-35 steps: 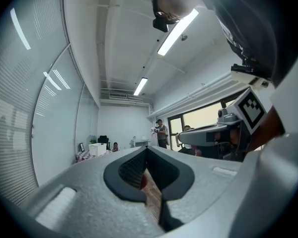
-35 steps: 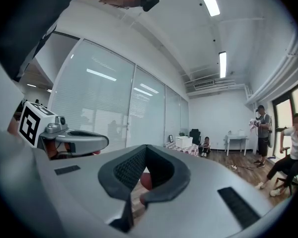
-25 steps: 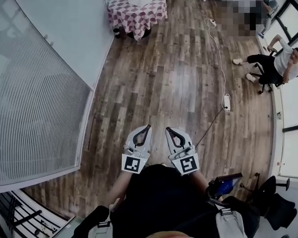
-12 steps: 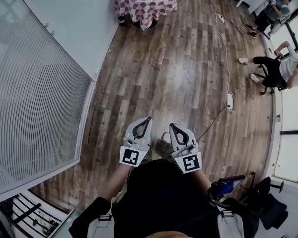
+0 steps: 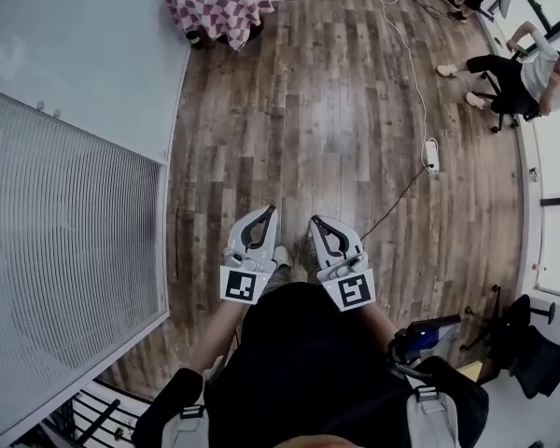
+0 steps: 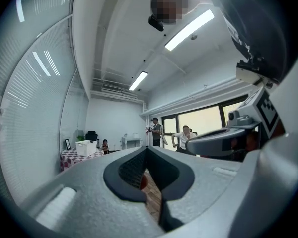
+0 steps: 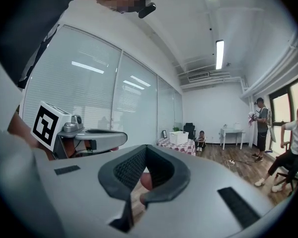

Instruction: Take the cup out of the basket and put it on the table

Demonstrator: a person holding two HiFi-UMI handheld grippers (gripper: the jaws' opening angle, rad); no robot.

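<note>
"Wooden floor (image 5: 336, 138) under the person and not much else close by. Where's the cup?"

"Too far off to make out. The white basket (image 6: 86, 148) stands on the desk (image 5: 226, 3) with the checked cloth, at the far end of the room, well apart from both hands."

"And the 2 grippers?"

"Held side by side, low in front of the body, pointing roughly level towards that desk. The left gripper (image 5: 269, 213) is clenched, its tips meeting and nothing caught in the dark padded hollow behind them. The right gripper (image 5: 317, 222) is the same: clenched on nothing, only floor showing through the hollow."

"What's around them?"

"A glass wall with blinds (image 5: 65, 241) runs along the person's left. A white cable (image 5: 413, 73) trails over the planks to a power strip (image 5: 431, 155) on the right. Past it, by the windows, 1 seated person (image 5: 532, 63) leans back in a chair."
</note>
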